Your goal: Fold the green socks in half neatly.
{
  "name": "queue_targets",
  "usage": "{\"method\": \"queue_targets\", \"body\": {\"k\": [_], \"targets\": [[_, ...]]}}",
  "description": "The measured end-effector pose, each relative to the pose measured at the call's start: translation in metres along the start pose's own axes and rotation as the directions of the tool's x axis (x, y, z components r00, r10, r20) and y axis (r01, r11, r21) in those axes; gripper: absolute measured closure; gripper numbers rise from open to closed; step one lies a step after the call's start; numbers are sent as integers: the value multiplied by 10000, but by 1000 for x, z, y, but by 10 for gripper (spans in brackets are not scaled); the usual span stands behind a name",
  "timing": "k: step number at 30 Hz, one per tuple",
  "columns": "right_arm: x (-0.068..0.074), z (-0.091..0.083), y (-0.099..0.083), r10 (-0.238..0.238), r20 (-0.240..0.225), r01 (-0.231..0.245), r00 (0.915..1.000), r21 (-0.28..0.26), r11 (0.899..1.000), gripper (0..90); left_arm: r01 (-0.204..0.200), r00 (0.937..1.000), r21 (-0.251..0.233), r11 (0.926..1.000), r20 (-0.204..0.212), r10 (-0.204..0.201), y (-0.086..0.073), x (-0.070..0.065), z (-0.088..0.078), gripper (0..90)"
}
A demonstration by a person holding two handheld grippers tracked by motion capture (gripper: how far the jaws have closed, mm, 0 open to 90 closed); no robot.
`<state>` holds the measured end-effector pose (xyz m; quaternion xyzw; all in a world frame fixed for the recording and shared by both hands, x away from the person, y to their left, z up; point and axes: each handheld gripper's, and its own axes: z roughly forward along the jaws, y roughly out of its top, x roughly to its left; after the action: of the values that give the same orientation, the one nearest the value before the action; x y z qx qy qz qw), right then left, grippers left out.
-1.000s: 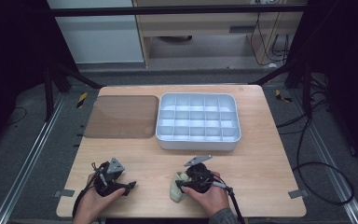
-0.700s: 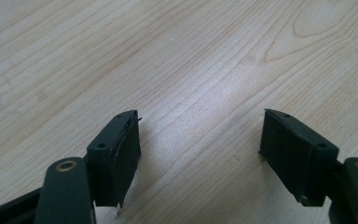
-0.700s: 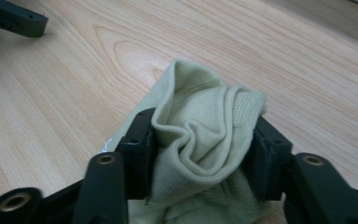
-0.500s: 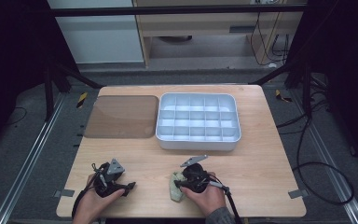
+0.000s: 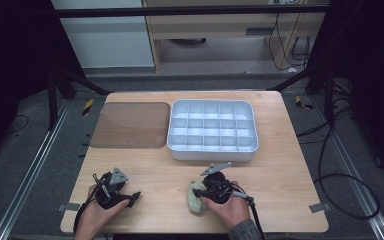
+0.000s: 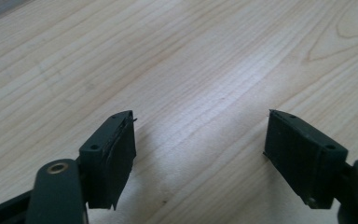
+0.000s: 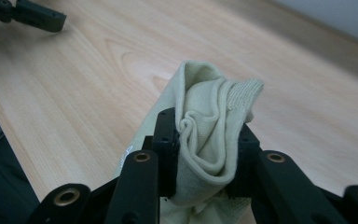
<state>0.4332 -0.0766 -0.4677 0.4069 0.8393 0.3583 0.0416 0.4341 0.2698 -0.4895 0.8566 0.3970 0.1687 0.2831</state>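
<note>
1. High view: right gripper (image 5: 200, 192) sits near the front edge of the table (image 5: 290, 200), its jaws at a pale yellow-green cloth (image 5: 196, 199) bunched just left of the hand. Against the earlier high frames the cloth lies in much the same spot and the hand has hardly shifted. Left gripper (image 5: 130, 196) rests low at front left, well apart from the cloth. The white compartment tray (image 5: 180, 146) and the brown mat (image 5: 130, 125) lie behind, untouched, every cell looking bare.

2. Left gripper view: both pads (image 6: 116, 154) stand wide apart over bare wood, nothing between them. This claw is released and idle.

3. Right gripper view: jaws have just been closing, and the cloth (image 7: 209, 126), a ribbed knit piece, possibly a sock, is now pinched in folds between the two pads (image 7: 165, 140). Clenched on the fabric, with the ribbed hem sticking up above the jaws.

4. Reading: the grip looks freshly made, so the pick-up is likely the step in hand. Lift not yet begun; most of the cloth rests on the table.
</note>
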Motion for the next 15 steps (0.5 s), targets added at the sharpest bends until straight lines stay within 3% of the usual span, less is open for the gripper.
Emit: {"method": "queue_targets", "body": {"k": [8,15], "targets": [[-37,-50,10,170,949,-125,9953,-475,9988,702,209,9998,-113,9997,-33,-209,-4,14,3,176],[-64,-99,22,148,1953,12,9806,-819,9966,701,328,9993,-83,9994,-181,-329,-8,23,5,57]]}}
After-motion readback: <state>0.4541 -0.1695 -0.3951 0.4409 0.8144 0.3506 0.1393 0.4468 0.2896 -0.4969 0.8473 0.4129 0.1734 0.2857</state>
